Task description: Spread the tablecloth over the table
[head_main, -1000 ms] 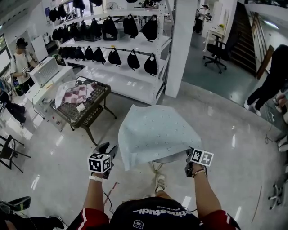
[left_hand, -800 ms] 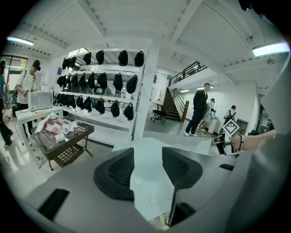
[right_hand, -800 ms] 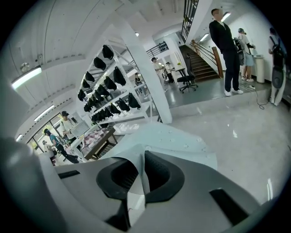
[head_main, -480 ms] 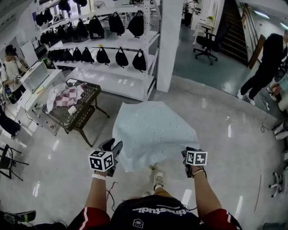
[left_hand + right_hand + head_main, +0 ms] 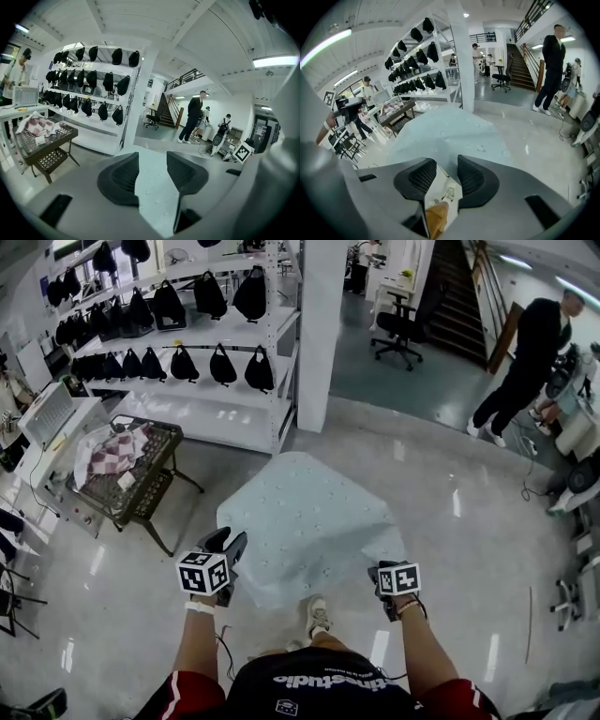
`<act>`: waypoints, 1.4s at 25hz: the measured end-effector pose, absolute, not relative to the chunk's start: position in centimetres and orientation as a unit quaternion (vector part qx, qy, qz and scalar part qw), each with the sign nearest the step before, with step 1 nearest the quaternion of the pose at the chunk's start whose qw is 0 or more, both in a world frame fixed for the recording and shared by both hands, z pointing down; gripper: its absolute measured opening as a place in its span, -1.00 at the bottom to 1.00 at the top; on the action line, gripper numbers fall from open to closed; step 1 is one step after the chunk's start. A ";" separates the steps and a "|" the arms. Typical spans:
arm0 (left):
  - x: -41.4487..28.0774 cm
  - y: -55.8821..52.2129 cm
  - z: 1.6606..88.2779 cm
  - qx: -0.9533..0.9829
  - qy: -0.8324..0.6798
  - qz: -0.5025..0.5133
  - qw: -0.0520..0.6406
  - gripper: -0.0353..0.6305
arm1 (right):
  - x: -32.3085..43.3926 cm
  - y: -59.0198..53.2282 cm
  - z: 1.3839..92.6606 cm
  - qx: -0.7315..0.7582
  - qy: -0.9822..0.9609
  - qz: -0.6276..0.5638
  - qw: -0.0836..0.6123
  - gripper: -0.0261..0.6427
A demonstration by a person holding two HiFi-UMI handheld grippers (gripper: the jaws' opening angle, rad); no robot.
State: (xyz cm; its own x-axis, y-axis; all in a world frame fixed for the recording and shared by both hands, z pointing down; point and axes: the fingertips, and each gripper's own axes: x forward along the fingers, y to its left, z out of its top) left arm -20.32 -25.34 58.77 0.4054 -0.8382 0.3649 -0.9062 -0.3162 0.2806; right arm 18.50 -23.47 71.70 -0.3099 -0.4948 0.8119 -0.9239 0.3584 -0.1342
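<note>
The right gripper (image 5: 379, 572) fingers just opened, dropping the tablecloth (image 5: 305, 521) corner at five o'clock. The left gripper (image 5: 230, 542) fingers are also released. The spread looks done.

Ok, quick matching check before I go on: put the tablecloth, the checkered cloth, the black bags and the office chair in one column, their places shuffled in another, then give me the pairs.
1 tablecloth
2 checkered cloth
3 black bags
4 office chair

A hanging on the white rack
B on the darker floor past the pillar
C draped nearest the camera, centre of view
D on the mesh table at left

Pairs: 1-C, 2-D, 3-A, 4-B
</note>
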 end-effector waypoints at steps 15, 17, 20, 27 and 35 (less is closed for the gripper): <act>-17.4 -24.2 57.6 0.823 -0.522 0.066 0.215 -0.29 | 23.3 -19.2 70.5 0.509 -0.734 0.337 0.298 -0.41; -17.4 -23.9 57.3 0.824 -0.522 0.065 0.211 -0.29 | 22.7 -19.9 69.0 0.516 -0.743 0.333 0.268 -0.42; -17.6 -23.7 56.7 0.823 -0.525 0.064 0.205 -0.29 | 20.2 -21.3 65.8 0.506 -0.767 0.343 0.192 -0.43; -18.8 -24.0 54.9 0.820 -0.536 0.042 0.195 -0.29 | 13.8 -24.9 57.3 0.458 -0.834 0.284 0.119 -0.43; -20.8 -24.1 51.3 0.811 -0.562 0.035 0.156 -0.29 | 9.8 -27.1 51.4 0.430 -0.874 0.203 0.103 -0.43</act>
